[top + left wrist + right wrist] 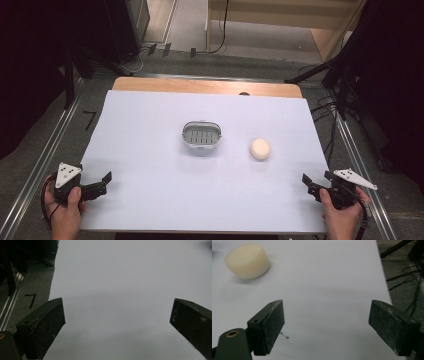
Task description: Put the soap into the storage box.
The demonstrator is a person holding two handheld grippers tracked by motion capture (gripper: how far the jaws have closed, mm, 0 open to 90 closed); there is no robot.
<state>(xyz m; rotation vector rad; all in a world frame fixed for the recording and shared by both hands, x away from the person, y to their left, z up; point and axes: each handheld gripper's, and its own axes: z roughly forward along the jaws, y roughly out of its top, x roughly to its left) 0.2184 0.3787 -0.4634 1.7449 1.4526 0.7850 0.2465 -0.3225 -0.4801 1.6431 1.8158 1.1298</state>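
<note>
I am holding my left gripper (105, 181) and right gripper (316, 181) with fingers spread, empty; the cream soap (260, 148) is lying on the surface (150, 150), right of the soap dish (201, 135).

Right gripper (327, 327) hovers low over the white table (332, 277), its two black fingers (268, 325) standing wide apart with nothing between them. Cream-coloured round soap (247, 261) sits well ahead, upper left, untouched.

Around the soap dish (201, 135), the surface (150, 175) is lying bare toward both near corners. Just right of the soap dish, the soap bar (260, 148) is sitting apart, leaving a narrow gap between.
</note>
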